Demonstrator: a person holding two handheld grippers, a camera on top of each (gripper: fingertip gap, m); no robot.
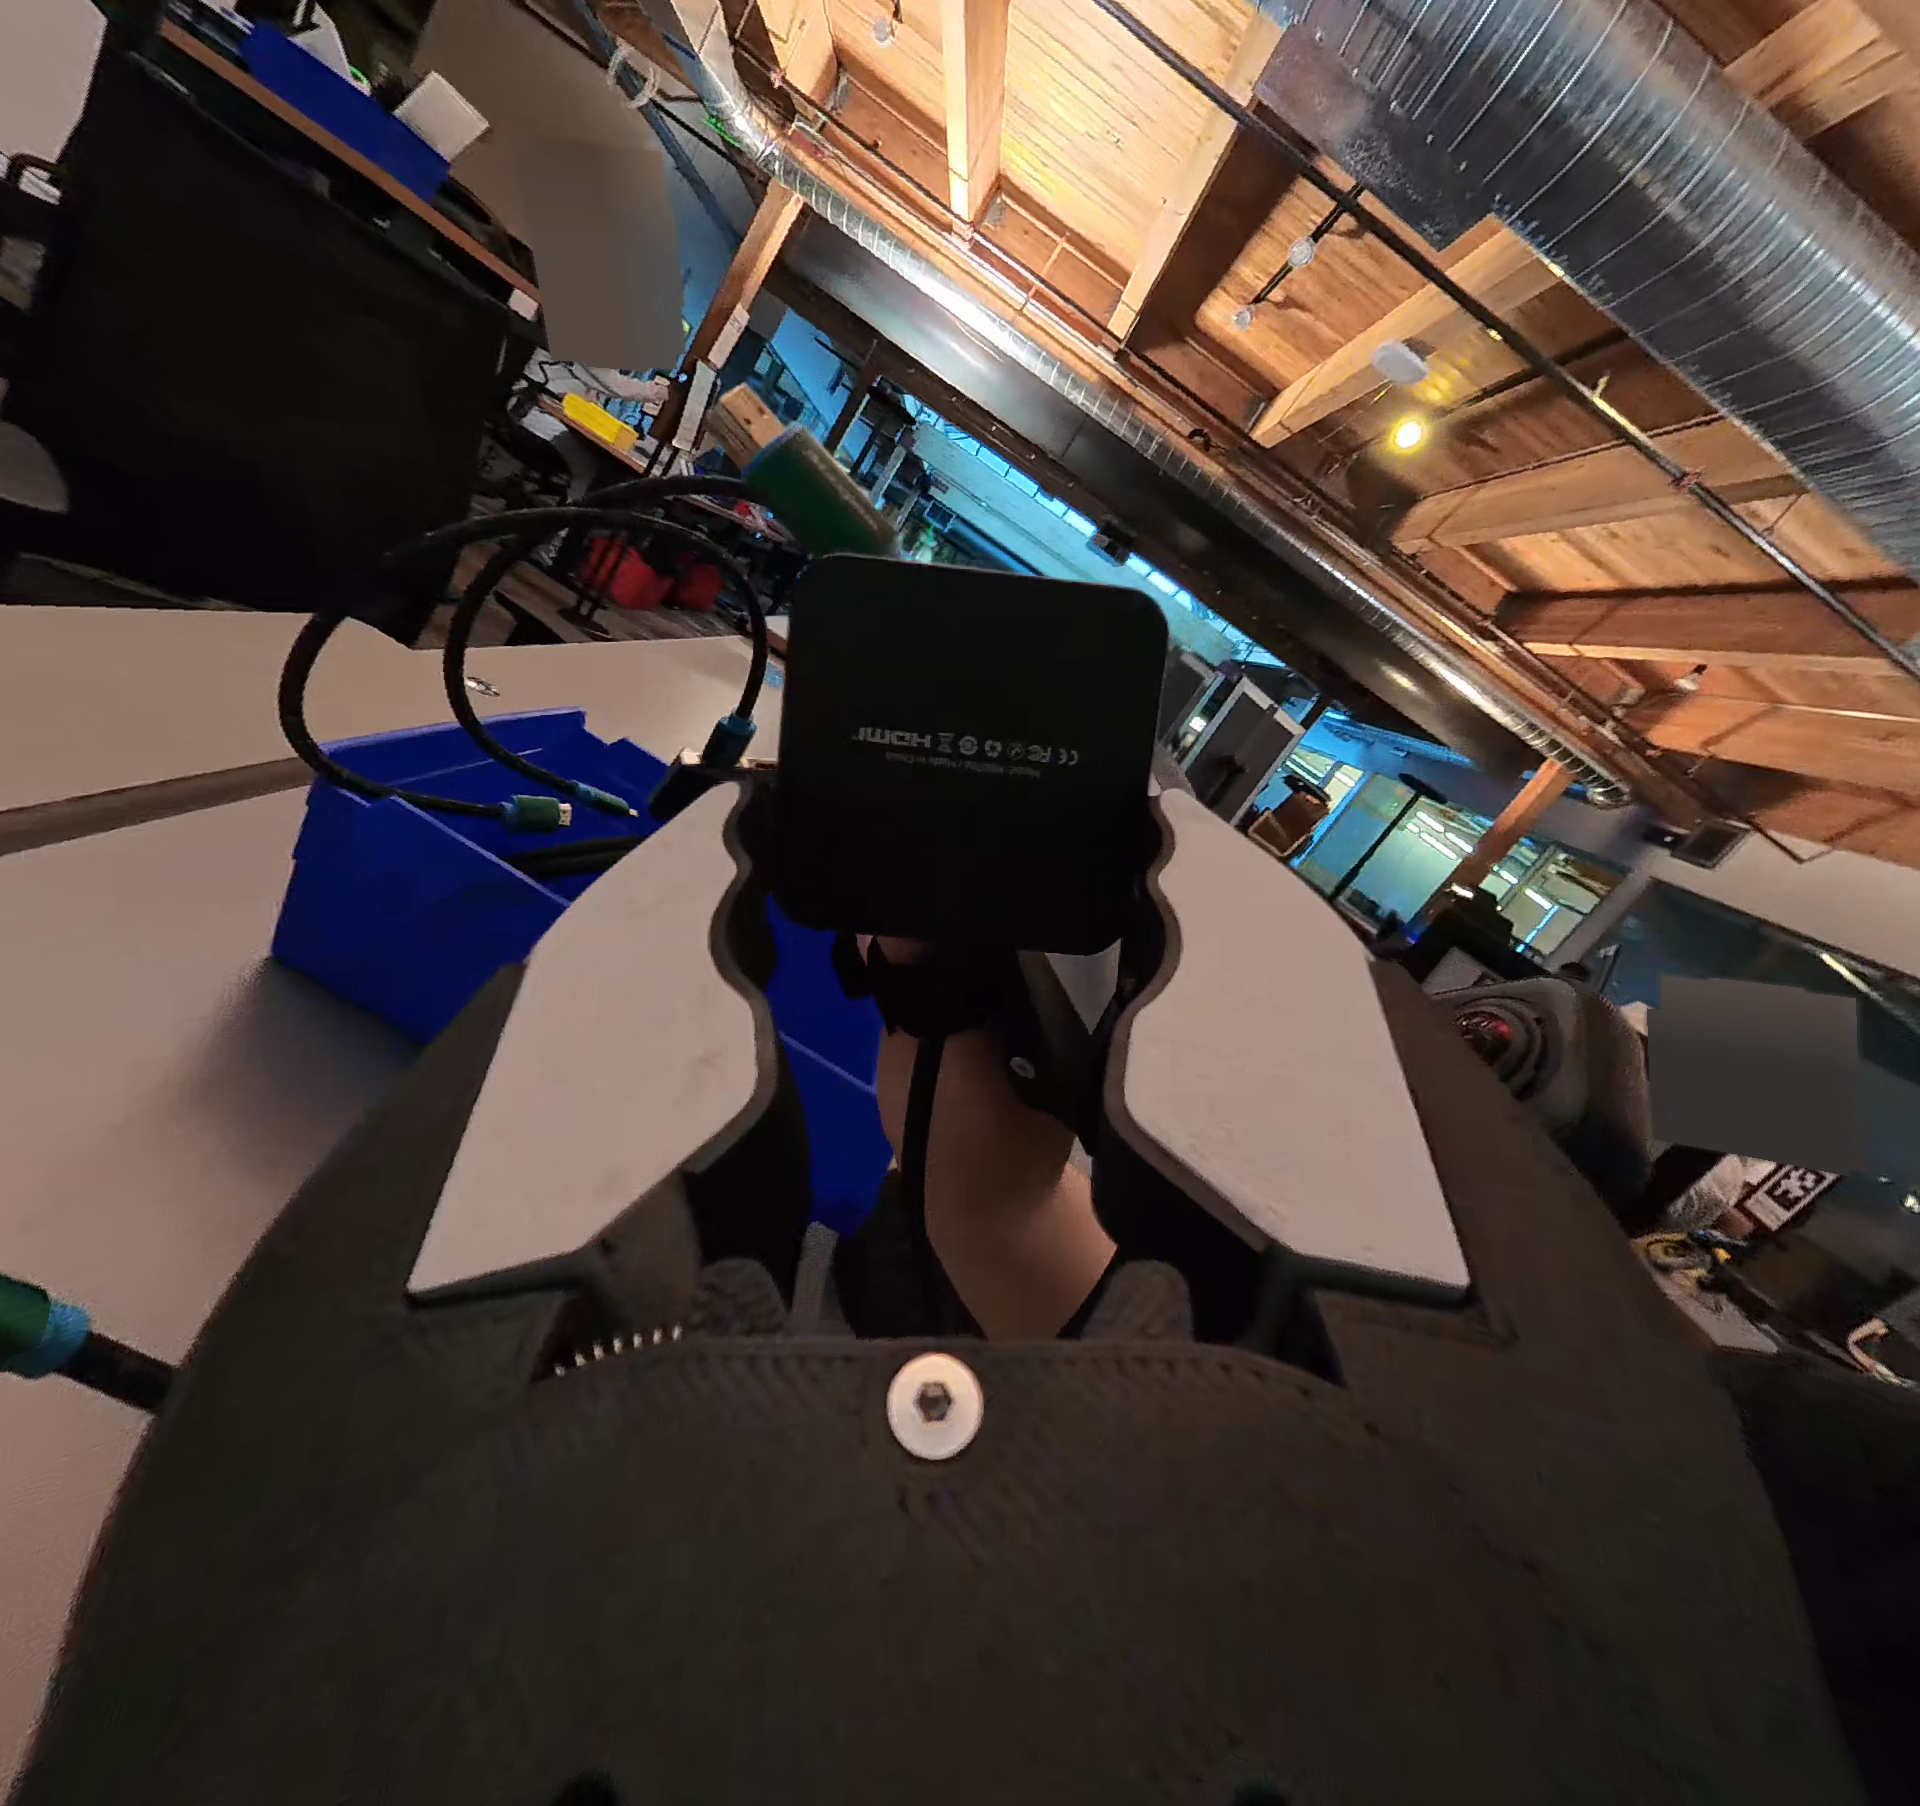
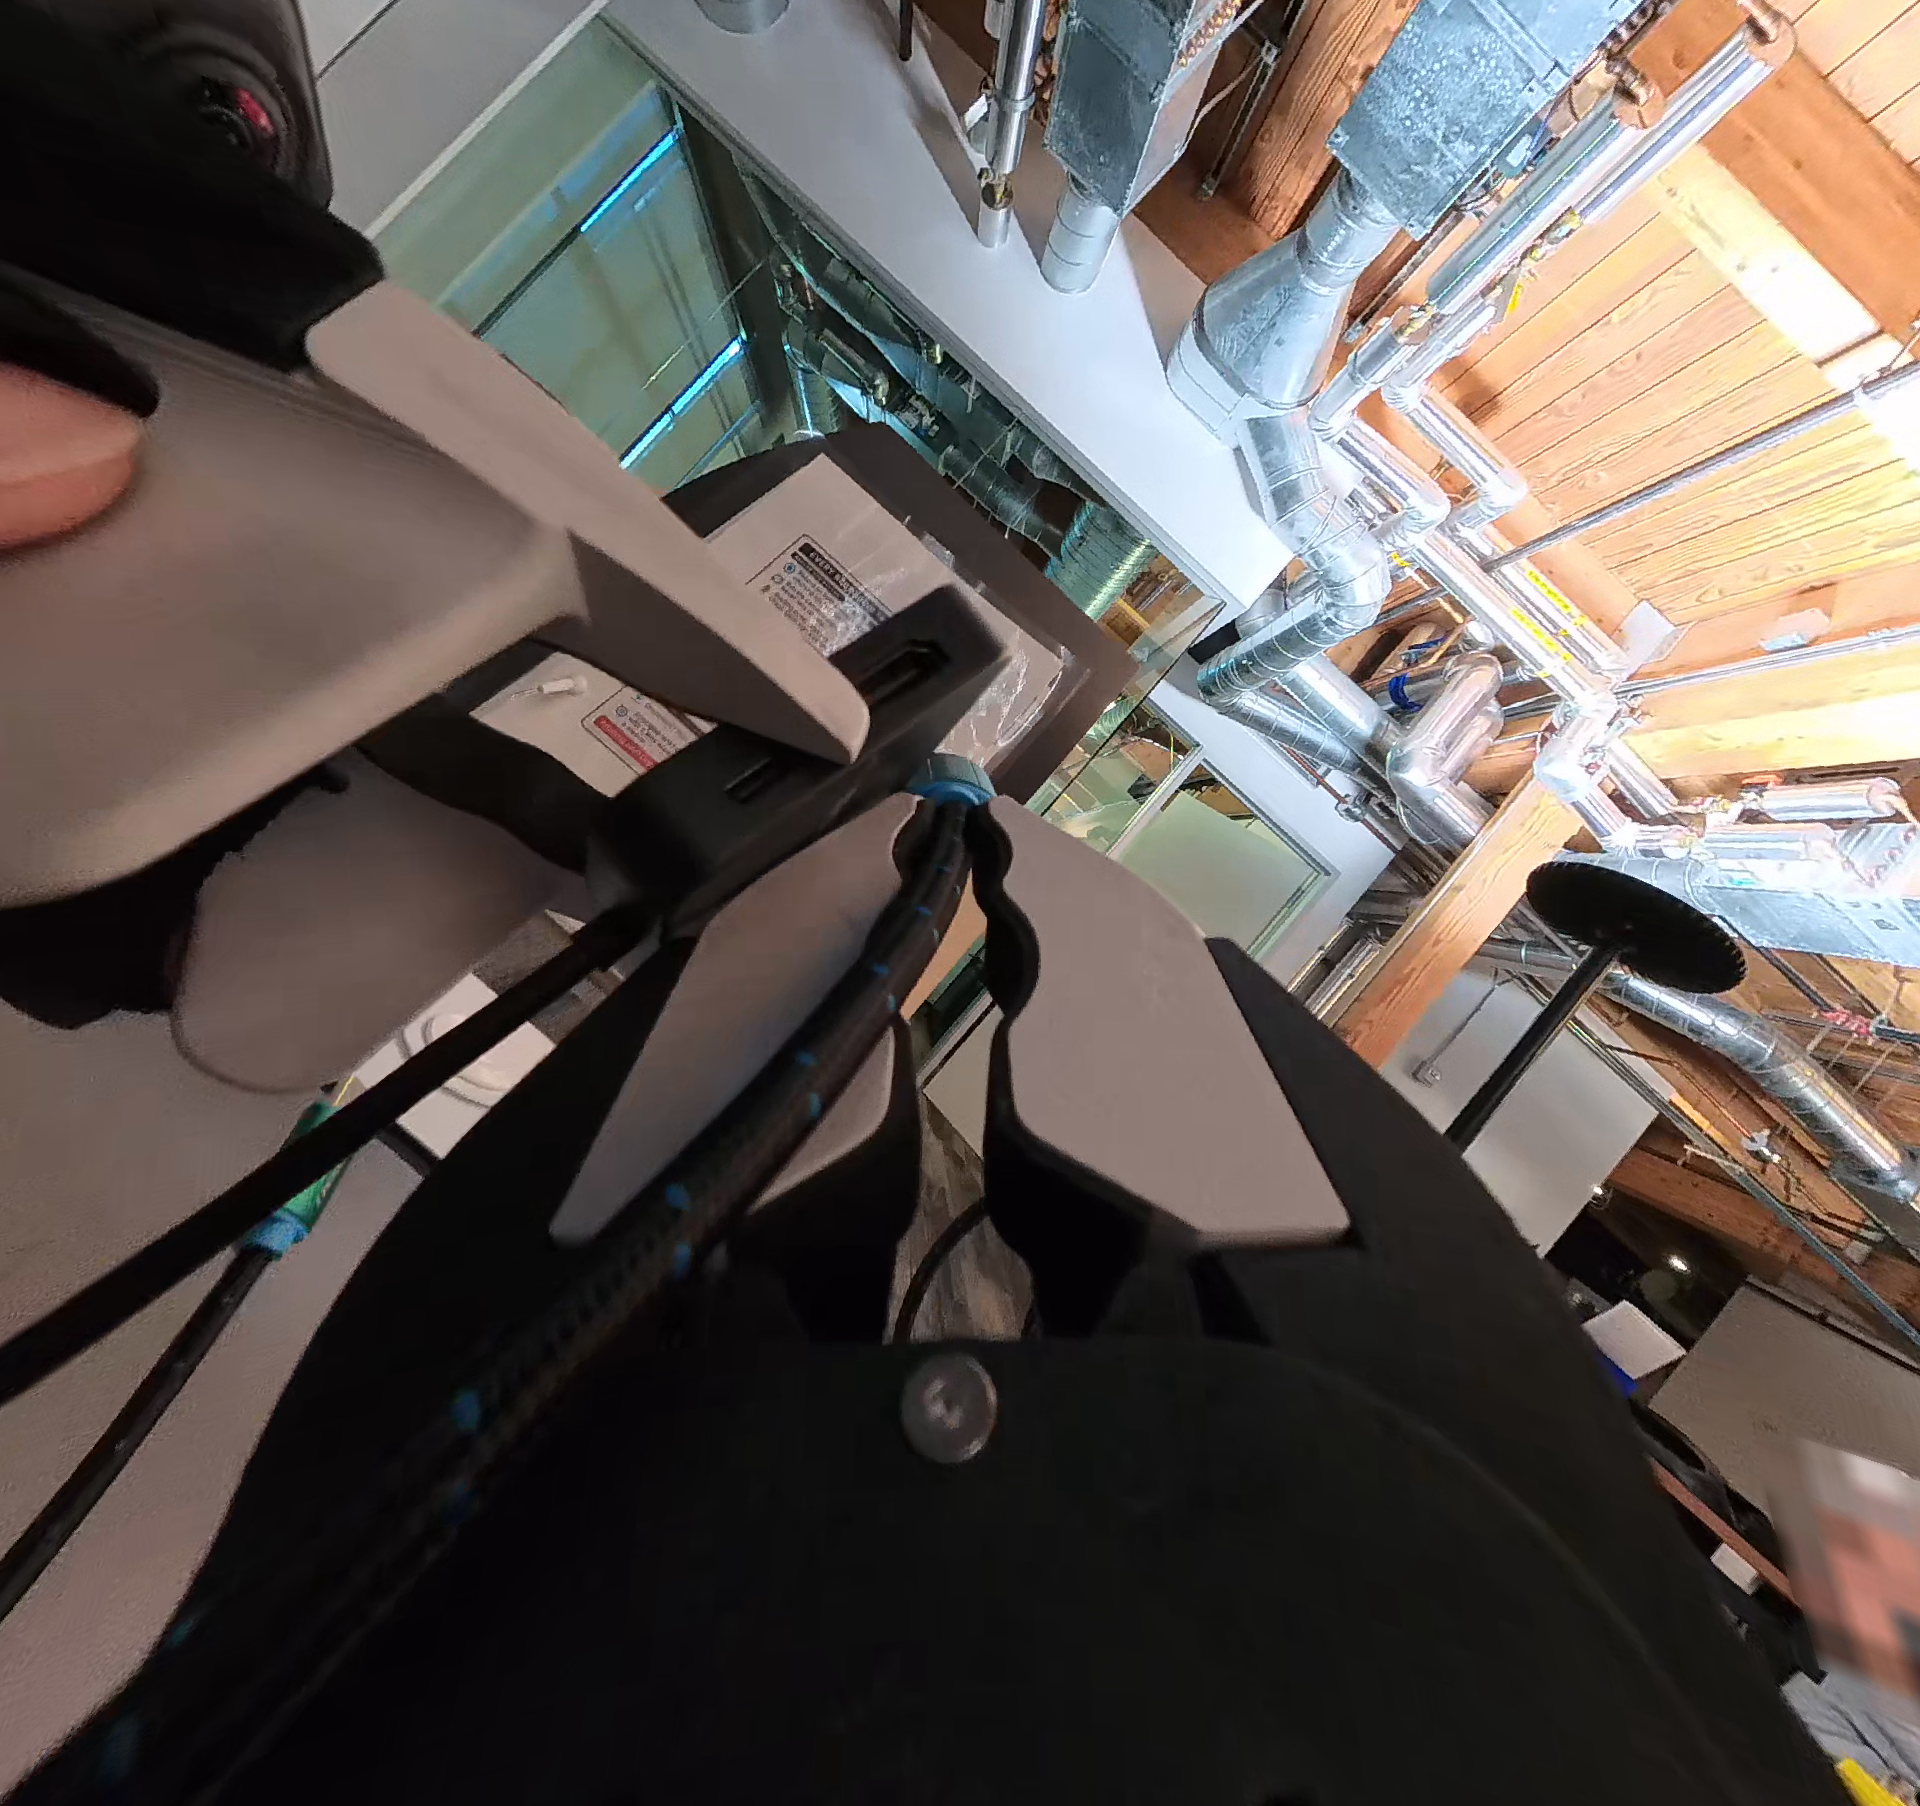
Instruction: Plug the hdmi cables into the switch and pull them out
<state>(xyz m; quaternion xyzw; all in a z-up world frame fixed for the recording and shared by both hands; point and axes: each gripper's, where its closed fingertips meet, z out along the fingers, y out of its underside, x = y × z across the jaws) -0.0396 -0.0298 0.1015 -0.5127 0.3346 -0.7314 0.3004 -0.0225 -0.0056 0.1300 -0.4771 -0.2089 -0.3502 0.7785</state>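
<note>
My left gripper (image 1: pixel 951 806) is shut on the black HDMI switch (image 1: pixel 966 717) and holds it up in the air, flat underside toward the camera. A teal-collared plug (image 1: pixel 732 733) sits at the switch's left side. Two loose plugs (image 1: pixel 535 813) on black braided cables (image 1: pixel 312 676) hang over a blue bin. In the right wrist view the switch (image 2: pixel 831 717) shows two empty ports between the left gripper's grey fingers (image 2: pixel 468 561). My right gripper (image 2: pixel 951 811) is shut on a blue-flecked black cable (image 2: pixel 831 1060) just behind its blue-collared plug (image 2: pixel 945 782), which meets the switch's edge. I cannot tell whether it is seated.
A blue bin (image 1: pixel 416 883) stands on the grey table (image 1: pixel 156 1029) at the left, with dark shelving (image 1: pixel 208 354) behind. A person's hand (image 1: pixel 987 1185) shows below the switch. Two more black cables (image 2: pixel 312 1164) run down to the left. A black stand (image 2: pixel 1631 925) rises at the right. My hands' fingertips stand some 4 centimetres from each other.
</note>
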